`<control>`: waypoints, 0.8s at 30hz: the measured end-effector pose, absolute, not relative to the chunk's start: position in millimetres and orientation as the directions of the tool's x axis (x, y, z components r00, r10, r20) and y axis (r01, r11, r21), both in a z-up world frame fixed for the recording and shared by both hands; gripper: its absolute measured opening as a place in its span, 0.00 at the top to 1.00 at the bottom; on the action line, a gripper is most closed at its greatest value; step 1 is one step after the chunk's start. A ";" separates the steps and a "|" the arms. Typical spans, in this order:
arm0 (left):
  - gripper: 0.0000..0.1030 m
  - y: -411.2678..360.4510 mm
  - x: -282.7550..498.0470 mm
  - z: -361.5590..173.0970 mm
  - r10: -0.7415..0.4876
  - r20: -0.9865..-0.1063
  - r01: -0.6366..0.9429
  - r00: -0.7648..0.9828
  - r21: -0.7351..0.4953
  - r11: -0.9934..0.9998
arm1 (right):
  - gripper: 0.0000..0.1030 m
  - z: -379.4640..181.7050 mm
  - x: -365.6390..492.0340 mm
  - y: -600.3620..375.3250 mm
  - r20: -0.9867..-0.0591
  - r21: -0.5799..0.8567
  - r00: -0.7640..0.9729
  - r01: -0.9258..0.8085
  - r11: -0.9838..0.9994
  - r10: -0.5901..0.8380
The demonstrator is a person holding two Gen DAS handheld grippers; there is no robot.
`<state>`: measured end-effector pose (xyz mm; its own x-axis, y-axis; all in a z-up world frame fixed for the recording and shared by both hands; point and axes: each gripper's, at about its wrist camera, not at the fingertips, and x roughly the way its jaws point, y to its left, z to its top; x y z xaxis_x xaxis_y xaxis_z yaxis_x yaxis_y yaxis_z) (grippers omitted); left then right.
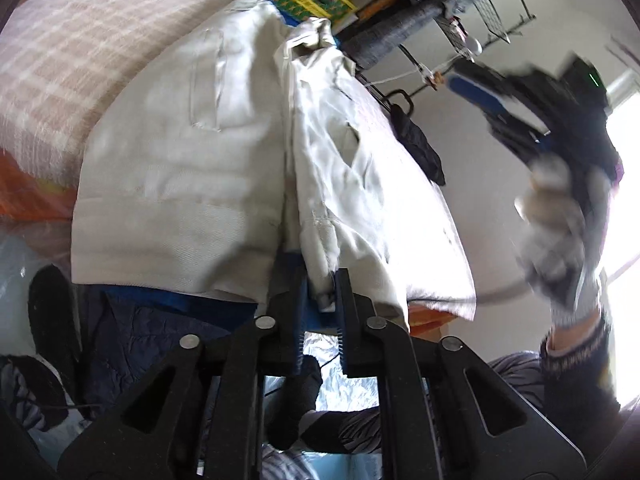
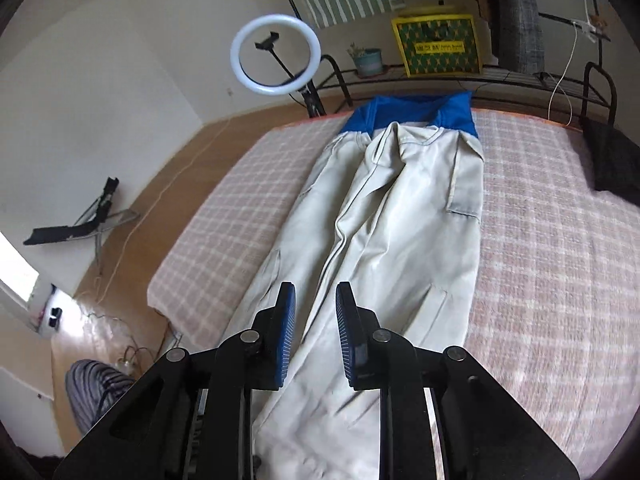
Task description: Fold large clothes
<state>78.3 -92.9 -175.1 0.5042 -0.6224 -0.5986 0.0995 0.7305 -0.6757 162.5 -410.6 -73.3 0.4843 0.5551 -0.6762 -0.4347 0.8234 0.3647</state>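
A long beige garment [image 2: 400,232] with pockets lies lengthwise on a bed with a pink checked blanket [image 2: 560,260], and a blue cloth [image 2: 412,110] shows under its far end. In the left wrist view my left gripper [image 1: 322,292] is shut on a bunched fold at the near edge of the beige garment [image 1: 180,184]. My right gripper [image 2: 316,312] hovers open above the garment's near part with nothing between its blue pads. In the left wrist view the right gripper [image 1: 492,100] shows blurred at the upper right, held by a gloved hand [image 1: 560,240] clear of the cloth.
A ring light [image 2: 275,54] on a stand is beyond the bed's far left corner. A metal rack behind holds a yellow crate [image 2: 440,44] and a plant pot [image 2: 369,62]. A black cloth [image 2: 612,160] lies at the bed's right. A folded tripod [image 2: 80,224] lies on the wooden floor.
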 end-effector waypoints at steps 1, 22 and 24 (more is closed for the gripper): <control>0.86 -88.6 75.8 -175.0 -0.617 -0.602 0.110 0.507 -0.664 0.739 | 0.81 -71.0 155.2 -413.4 -0.671 0.360 0.498 -0.429 0.828 0.549; 0.93 -107.8 113.2 -190.4 -0.523 -0.758 0.214 0.389 -0.478 0.852 | 0.81 -204.4 100.7 -388.0 -0.895 0.241 0.238 -0.451 0.859 0.377; 0.95 -108.3 108.4 -195.2 -0.494 -0.782 0.232 0.380 -0.436 0.870 | 0.81 -201.9 101.8 -388.2 -0.900 0.243 0.220 -0.466 0.851 0.377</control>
<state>108.4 -108.3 -195.2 0.3804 -0.4937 -0.7820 0.2319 0.8695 -0.4361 101.8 -388.2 -201.9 0.2199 0.3769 -0.8998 -0.4661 0.8508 0.2425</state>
